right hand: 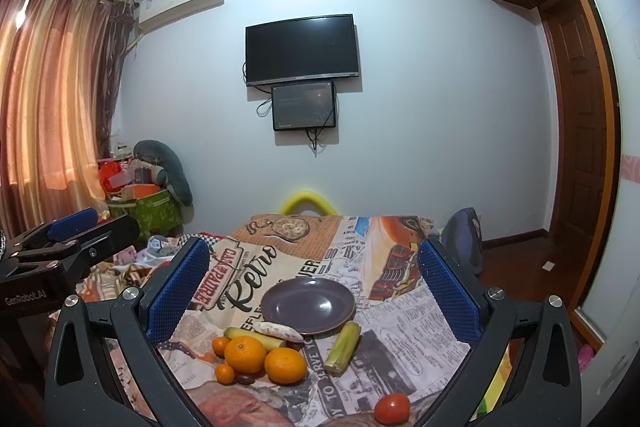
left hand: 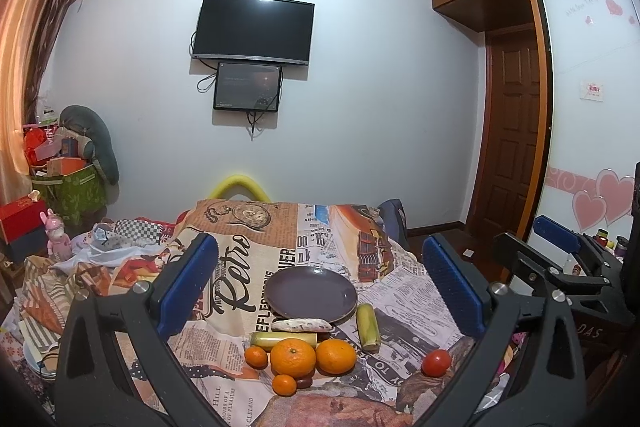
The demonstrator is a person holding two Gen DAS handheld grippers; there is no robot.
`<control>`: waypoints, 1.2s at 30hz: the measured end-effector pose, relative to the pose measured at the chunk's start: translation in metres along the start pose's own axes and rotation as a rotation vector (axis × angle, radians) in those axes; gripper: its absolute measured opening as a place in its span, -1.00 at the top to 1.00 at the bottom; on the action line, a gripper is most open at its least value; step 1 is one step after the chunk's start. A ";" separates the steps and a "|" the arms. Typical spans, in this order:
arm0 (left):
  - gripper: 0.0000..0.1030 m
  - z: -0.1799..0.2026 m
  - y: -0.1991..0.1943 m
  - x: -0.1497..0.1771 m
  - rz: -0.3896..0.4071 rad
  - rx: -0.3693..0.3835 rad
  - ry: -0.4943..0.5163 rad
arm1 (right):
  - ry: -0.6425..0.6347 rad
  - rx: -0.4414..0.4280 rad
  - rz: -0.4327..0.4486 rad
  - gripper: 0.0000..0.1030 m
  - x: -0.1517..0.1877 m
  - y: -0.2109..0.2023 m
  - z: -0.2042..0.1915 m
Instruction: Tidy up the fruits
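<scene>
- Hovering above the patterned tablecloth (left hand: 280, 247), we hold the left gripper (left hand: 320, 283) and the right gripper (right hand: 314, 291) with jaws spread wide and nothing between the pads.
- Our fruit lies in a loose cluster just in front of the empty purple plate (left hand: 310, 293): two large oranges (left hand: 293, 357), touching side by side, three small mandarins (left hand: 256, 355) near them, and a tomato (left hand: 436, 363) well apart to the right.
- Two pale green cane-like sticks (left hand: 368, 327) and a mottled tuber (left hand: 302, 325) rest at the plate's near rim.
- We judge the oranges firm and fairly heavy; a grip across the widest middle should hold, though round skin may roll.
- The tomato looks smooth and soft, so we would close gently on its sides.
- A small dark fruit (left hand: 304, 381) beside the mandarins is too small to identify.
</scene>
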State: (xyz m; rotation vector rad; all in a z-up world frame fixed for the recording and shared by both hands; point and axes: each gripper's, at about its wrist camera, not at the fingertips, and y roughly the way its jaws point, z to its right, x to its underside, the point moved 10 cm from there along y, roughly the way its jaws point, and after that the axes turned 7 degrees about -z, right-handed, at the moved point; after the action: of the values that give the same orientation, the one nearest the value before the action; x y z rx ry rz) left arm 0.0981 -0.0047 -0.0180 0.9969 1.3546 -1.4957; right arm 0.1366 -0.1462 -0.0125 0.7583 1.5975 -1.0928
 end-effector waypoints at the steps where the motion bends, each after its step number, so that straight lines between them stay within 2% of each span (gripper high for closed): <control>1: -1.00 0.000 0.000 0.000 0.000 -0.001 0.000 | 0.001 -0.001 0.000 -1.00 0.000 0.000 0.000; 36: -1.00 -0.002 0.004 0.005 -0.005 -0.005 0.004 | 0.001 0.000 0.001 -1.00 -0.001 -0.004 -0.001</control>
State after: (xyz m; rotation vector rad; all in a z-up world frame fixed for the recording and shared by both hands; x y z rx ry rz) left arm 0.1001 -0.0028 -0.0241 0.9945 1.3640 -1.4947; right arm 0.1328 -0.1468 -0.0098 0.7596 1.5976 -1.0913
